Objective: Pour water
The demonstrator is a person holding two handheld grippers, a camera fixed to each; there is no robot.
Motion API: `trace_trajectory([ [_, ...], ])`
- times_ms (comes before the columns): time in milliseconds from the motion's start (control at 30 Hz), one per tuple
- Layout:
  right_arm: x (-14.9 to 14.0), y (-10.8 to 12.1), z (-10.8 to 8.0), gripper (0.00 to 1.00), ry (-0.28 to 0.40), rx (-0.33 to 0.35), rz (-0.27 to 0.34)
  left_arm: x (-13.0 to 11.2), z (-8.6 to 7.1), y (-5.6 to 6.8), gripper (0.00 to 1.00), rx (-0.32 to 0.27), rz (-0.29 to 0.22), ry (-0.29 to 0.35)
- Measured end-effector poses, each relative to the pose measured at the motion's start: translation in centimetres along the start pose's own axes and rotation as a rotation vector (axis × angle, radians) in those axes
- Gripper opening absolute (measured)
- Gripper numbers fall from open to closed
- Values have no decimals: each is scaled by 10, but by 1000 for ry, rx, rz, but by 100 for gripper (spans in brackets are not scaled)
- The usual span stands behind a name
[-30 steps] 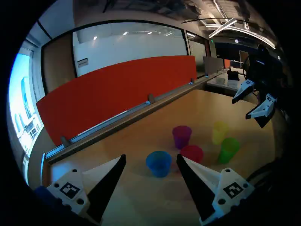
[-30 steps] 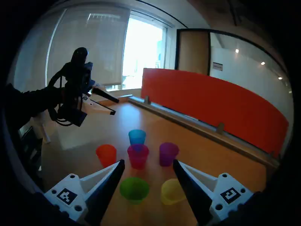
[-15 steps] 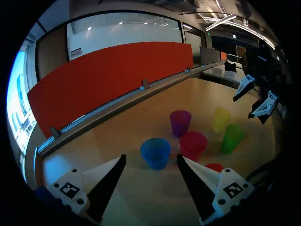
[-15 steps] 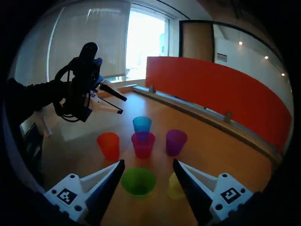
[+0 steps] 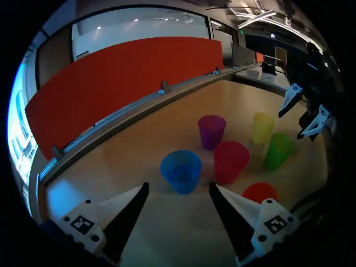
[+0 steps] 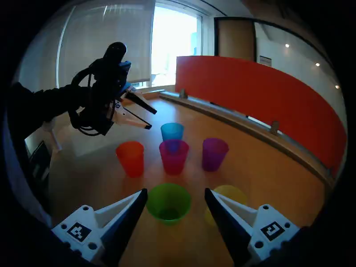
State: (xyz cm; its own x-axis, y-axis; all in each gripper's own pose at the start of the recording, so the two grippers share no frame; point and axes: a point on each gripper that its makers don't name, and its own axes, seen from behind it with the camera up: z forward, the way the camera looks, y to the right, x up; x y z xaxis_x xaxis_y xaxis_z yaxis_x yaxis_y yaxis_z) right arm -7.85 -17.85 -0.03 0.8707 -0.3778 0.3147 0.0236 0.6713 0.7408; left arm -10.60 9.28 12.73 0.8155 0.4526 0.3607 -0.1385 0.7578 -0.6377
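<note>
Surface point(image 5: 133, 149): pale wood
On it: blue cup point(image 5: 181, 171), purple cup point(image 5: 211, 131), magenta cup point(image 5: 230, 161), yellow cup point(image 5: 262, 127), green cup point(image 5: 278, 151), orange cup point(image 5: 260, 192), all upright, close together

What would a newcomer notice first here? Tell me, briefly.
Six bright cups clustered on the wooden table stand out first, the green cup nearest in the right gripper view. Behind them runs a long orange-red divider panel. At the left of that view, the left gripper hovers open above the table, held by a dark-sleeved arm.
</note>
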Motion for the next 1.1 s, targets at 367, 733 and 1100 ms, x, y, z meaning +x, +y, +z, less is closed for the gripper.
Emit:
trace_trajectory([
  [367,-19,-10,2,99,-30,14,4,-14,11,7,100,-43,47,-36],
  [733,-32,-10,4,99,-51,12,10,-19,24,9,100,-68,47,-50],
  [1100,-42,-8,14,99,-68,9,7,-17,43,8,100,-83,54,-66],
])
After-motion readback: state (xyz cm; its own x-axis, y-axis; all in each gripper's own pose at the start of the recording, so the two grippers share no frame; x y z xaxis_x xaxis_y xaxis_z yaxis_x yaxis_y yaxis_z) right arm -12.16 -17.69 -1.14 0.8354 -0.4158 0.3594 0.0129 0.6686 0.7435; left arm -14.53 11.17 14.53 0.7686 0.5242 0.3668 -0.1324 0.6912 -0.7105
